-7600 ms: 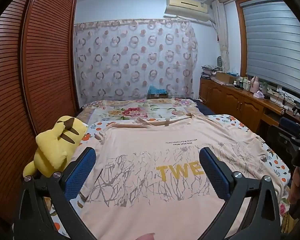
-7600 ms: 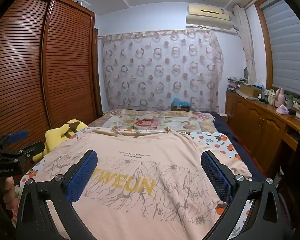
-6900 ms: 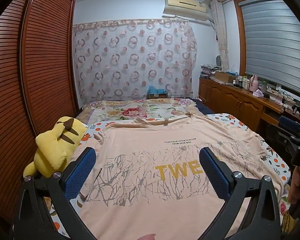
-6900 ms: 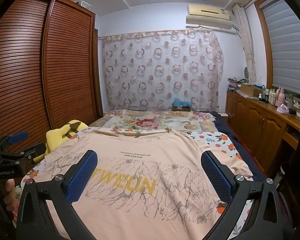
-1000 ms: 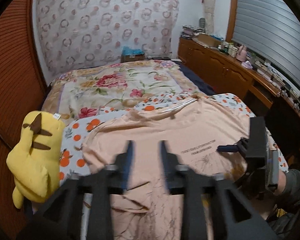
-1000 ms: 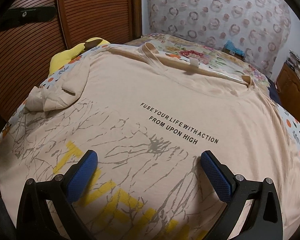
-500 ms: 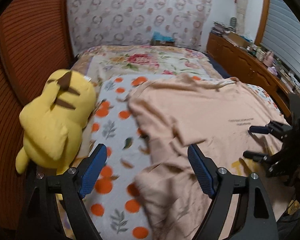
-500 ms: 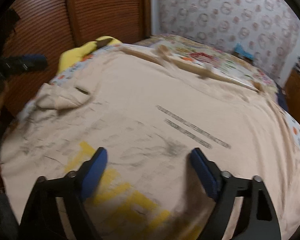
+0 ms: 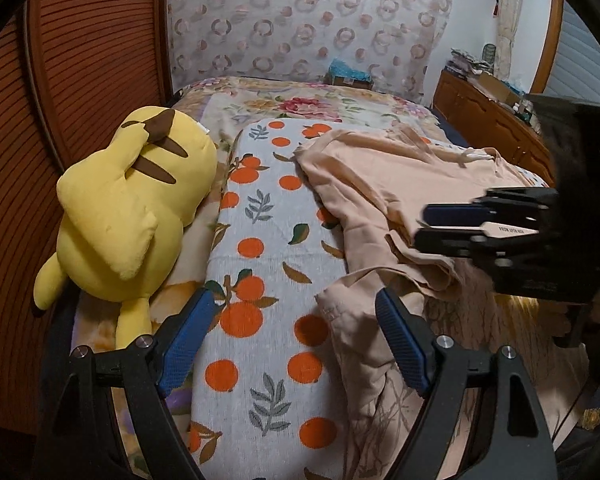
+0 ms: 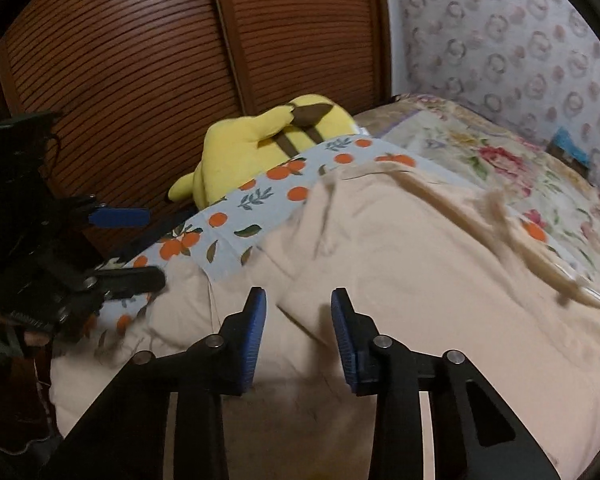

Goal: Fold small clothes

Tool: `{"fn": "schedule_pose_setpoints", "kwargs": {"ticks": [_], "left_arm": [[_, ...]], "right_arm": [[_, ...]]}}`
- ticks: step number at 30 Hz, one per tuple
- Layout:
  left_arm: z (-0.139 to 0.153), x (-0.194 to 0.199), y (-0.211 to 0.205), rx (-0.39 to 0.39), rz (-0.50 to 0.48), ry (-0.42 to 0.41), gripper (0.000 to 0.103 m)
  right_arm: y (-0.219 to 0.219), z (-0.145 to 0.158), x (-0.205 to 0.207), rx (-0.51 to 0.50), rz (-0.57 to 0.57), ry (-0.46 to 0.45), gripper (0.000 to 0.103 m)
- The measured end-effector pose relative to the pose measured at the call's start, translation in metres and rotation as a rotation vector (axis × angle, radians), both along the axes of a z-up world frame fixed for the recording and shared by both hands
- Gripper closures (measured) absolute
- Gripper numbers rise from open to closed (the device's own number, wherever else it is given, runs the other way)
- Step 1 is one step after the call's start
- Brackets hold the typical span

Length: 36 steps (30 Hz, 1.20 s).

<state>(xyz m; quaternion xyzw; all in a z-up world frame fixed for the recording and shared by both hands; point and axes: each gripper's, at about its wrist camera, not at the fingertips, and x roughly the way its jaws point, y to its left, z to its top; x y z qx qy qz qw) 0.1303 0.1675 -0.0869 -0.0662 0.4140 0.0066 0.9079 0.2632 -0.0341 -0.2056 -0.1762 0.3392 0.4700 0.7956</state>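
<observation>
A peach T-shirt [image 9: 384,184] lies on the bed, its left side folded over toward the middle; it also fills the right wrist view [image 10: 420,264]. My left gripper [image 9: 296,344] is open and empty above the orange-print sheet [image 9: 260,248], at the shirt's folded left edge. My right gripper [image 10: 298,320] is partly closed with a narrow gap, low over the folded-over sleeve; I cannot see cloth clamped between its pads. It shows from the side in the left wrist view [image 9: 452,224], over the sleeve.
A yellow plush toy [image 9: 132,216] lies at the bed's left edge beside the brown slatted wardrobe [image 10: 140,60]. A floral quilt [image 9: 300,100] covers the far bed. Wooden cabinets [image 9: 492,120] stand to the right.
The left gripper let go of the sleeve, opened and swung left over the bare sheet. The right gripper narrowed from wide open and moved toward the shirt's folded left side.
</observation>
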Motion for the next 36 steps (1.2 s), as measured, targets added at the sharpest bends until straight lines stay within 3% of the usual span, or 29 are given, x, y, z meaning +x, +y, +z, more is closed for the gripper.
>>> {"fn": "schedule_pose_setpoints", "kwargs": {"ticks": [1,3,5,8,12,15,19,21,23,25,27,28,29,36], "left_arm": [[-0.001,-0.001,0.0,-0.001,-0.001,-0.002,0.02],[-0.001,-0.002,-0.001,-0.008,-0.009,-0.006,0.02],[-0.002,-0.002,-0.002,-0.023,-0.028,-0.007,0.028],[-0.005,0.002,-0.007,-0.059,-0.06,0.005,0.043],[-0.009,0.01,-0.013,-0.068,-0.083,0.018,0.048],[-0.009,0.012,-0.017,-0.074,-0.099,0.018,0.051],[-0.007,0.015,-0.024,-0.082,-0.116,0.017,0.063],[-0.007,0.016,-0.026,-0.089,-0.123,0.021,0.067],[-0.008,0.016,-0.03,-0.084,-0.135,0.029,0.069],[-0.009,0.017,-0.031,-0.08,-0.135,0.038,0.069],[-0.011,0.017,-0.031,-0.082,-0.131,0.045,0.075],[-0.012,0.017,-0.032,-0.082,-0.124,0.045,0.092],[-0.012,0.017,-0.031,-0.084,-0.122,0.044,0.098],[0.018,-0.006,-0.051,-0.114,-0.17,-0.029,0.098]], "right_arm": [[0.005,-0.004,0.003,-0.021,-0.003,-0.009,0.07],[0.01,-0.013,0.009,-0.062,-0.008,-0.024,0.087],[0.01,-0.017,0.011,-0.067,-0.003,-0.028,0.097],[0.007,-0.008,0.009,-0.025,-0.004,-0.033,0.098],[-0.014,0.018,0.01,0.067,-0.05,-0.083,0.099],[-0.027,0.022,0.019,0.072,-0.126,-0.097,0.098],[-0.032,0.006,0.027,0.01,-0.208,-0.107,0.095],[-0.031,0.001,0.03,-0.01,-0.246,-0.121,0.077],[-0.032,0.003,0.029,0.01,-0.263,-0.115,0.07],[-0.03,0.004,0.028,0.046,-0.262,-0.092,0.069],[-0.027,0.005,0.027,0.063,-0.23,-0.069,0.069],[-0.027,0.005,0.025,0.066,-0.208,-0.057,0.069],[-0.023,0.002,0.024,0.064,-0.192,-0.052,0.069],[-0.021,-0.007,0.019,0.06,-0.187,-0.06,0.069]]}}
